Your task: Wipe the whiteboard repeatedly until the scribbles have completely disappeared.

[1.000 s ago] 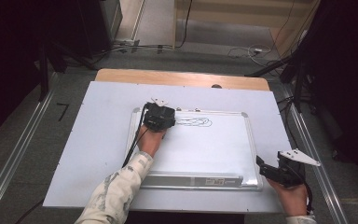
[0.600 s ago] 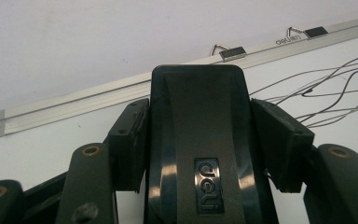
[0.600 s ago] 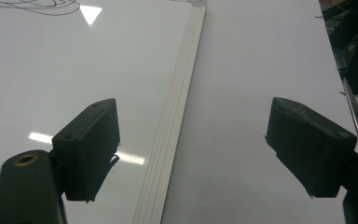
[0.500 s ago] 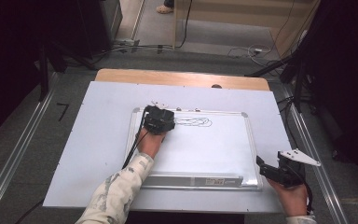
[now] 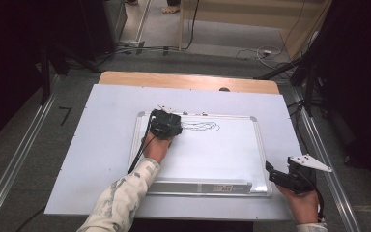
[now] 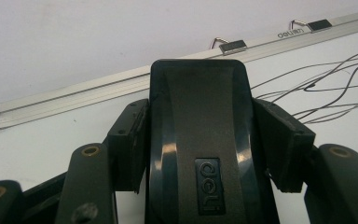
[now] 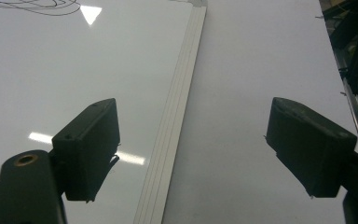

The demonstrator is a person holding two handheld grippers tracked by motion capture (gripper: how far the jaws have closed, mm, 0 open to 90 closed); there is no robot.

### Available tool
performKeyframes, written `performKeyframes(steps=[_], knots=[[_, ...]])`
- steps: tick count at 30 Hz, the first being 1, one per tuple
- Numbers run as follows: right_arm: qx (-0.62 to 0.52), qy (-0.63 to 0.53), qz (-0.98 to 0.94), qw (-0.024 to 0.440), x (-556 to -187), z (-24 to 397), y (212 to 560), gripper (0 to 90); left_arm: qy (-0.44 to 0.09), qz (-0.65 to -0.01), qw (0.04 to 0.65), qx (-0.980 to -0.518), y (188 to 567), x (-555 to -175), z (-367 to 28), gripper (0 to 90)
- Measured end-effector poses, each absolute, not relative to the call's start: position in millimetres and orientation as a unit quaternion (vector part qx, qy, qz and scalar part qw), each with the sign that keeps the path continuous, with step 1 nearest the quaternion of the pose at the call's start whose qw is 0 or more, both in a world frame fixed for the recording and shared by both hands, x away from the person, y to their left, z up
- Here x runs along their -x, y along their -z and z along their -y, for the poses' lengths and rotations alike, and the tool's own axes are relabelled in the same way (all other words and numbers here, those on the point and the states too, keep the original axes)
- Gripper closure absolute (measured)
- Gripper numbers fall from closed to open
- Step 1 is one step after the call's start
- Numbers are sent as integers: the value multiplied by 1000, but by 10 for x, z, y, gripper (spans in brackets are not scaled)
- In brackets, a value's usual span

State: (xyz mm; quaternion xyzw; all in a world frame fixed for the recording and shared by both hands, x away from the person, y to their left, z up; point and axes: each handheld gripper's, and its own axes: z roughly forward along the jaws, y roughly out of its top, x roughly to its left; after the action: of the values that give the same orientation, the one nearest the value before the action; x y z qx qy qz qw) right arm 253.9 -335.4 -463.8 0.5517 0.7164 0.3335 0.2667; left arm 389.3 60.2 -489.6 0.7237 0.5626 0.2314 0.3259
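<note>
A metal-framed whiteboard (image 5: 222, 154) lies flat on the table, with thin black scribbles (image 5: 203, 127) near its top edge. My left gripper (image 5: 165, 124) rests on the board's upper left part, just left of the scribbles. It is shut on a black board eraser (image 6: 200, 135), whose sides are pressed by the fingers (image 6: 128, 140). The scribbles (image 6: 321, 88) run off to the eraser's right. My right gripper (image 5: 275, 175) stands open at the board's lower right corner. Its jaws straddle the board's right frame (image 7: 177, 121) with nothing between them.
A white sheet (image 5: 101, 145) covers the table, and a wooden strip (image 5: 183, 81) shows at the far edge. Two binder clips (image 6: 230, 45) sit on the board's top frame. Metal rails (image 5: 24, 154) run along both sides of the table, with cables on the floor behind.
</note>
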Motion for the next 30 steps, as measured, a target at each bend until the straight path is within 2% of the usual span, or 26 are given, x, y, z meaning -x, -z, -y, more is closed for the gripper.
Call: performKeyframes(steps=[30], knots=[[-550, -335, -718, 264, -2546, 3353, 4640, 159, -216, -548, 331, -737, 4892, -3951, -256, 401]])
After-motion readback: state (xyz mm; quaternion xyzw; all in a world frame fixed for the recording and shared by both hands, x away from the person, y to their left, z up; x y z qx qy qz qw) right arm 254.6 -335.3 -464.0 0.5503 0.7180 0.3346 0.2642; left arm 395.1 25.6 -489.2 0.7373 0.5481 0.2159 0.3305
